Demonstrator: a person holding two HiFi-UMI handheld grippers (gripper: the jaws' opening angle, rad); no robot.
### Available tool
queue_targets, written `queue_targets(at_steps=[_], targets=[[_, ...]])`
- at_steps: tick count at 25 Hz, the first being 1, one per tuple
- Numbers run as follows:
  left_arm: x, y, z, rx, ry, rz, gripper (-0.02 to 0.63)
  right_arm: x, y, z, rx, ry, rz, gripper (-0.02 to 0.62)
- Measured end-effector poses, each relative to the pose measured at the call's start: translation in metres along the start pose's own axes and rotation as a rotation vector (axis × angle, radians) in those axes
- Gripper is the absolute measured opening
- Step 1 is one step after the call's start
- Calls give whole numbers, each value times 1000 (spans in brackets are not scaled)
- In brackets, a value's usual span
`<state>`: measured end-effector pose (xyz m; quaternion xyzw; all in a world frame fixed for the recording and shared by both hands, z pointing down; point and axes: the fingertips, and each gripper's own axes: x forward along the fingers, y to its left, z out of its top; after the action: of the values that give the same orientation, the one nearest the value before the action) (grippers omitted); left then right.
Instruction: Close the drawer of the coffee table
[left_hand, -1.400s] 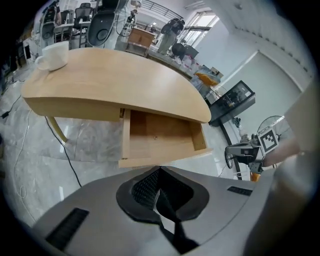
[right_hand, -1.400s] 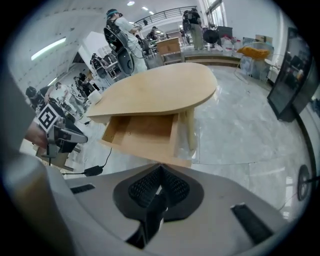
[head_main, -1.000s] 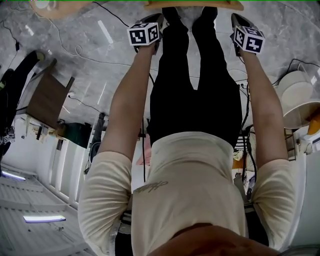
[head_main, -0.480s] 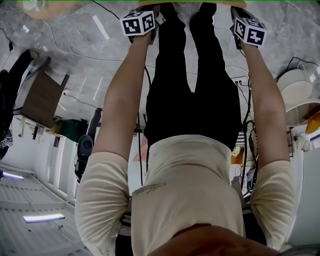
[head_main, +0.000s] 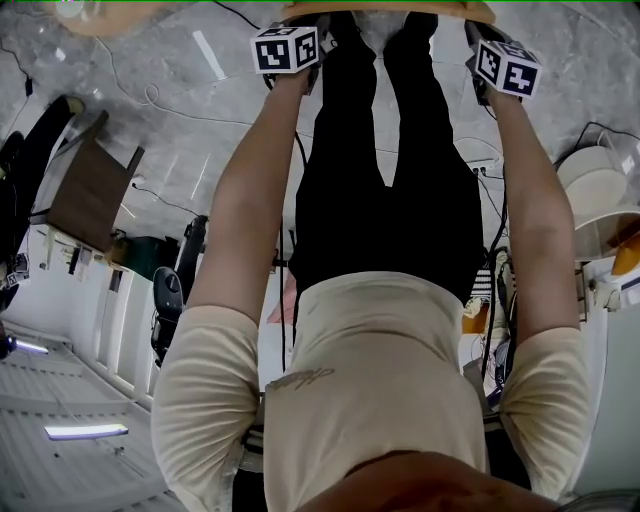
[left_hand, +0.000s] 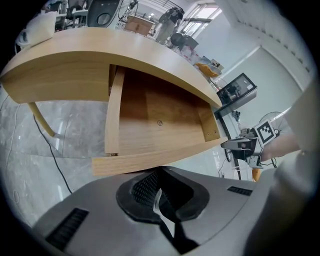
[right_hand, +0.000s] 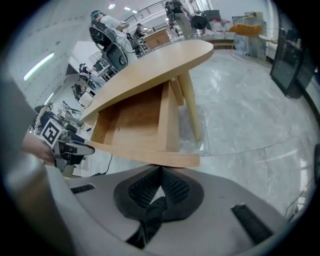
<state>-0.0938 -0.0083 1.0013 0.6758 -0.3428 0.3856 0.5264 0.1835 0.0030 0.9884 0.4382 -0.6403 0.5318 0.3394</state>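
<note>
- Grey marble floor (right_hand: 240, 115), busy lab behind.
- Left tool (left_hand: 159, 174) and right tool (right_hand: 160, 171): jaws pressed together, nothing held, tips at the drawer's front edge.
- Drawer (left_hand: 160, 122) pulled out under desk (left_hand: 65, 75), empty.
- Stiff wood, likely light, should slide; push front panel evenly at both ends.

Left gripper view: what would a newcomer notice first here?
The open wooden drawer, pulled out from under the rounded coffee table and seemingly empty, fills the view. The left gripper and right gripper, jaws together, sit side by side at its front panel.
</note>
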Motion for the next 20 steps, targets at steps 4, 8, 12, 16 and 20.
queue_targets(at_steps=[4,8,12,16,20], targets=[[-3,0,-3,7,21,15,5,-5,0,-1,-16,11,12,-6],[-6,-5,0,23,31,19,5,-9,3,2,-16,4,7,-6],[-7,-7,1,28,21,12,5,-12,2,3,-32,-1,0,-6],[-10,-7,6,54,-5,20,5,-17,3,10,-39,-52,-2,-6],[-13,-6,8,55,-8,23,5,-19,6,12,-58,-47,1,-6]])
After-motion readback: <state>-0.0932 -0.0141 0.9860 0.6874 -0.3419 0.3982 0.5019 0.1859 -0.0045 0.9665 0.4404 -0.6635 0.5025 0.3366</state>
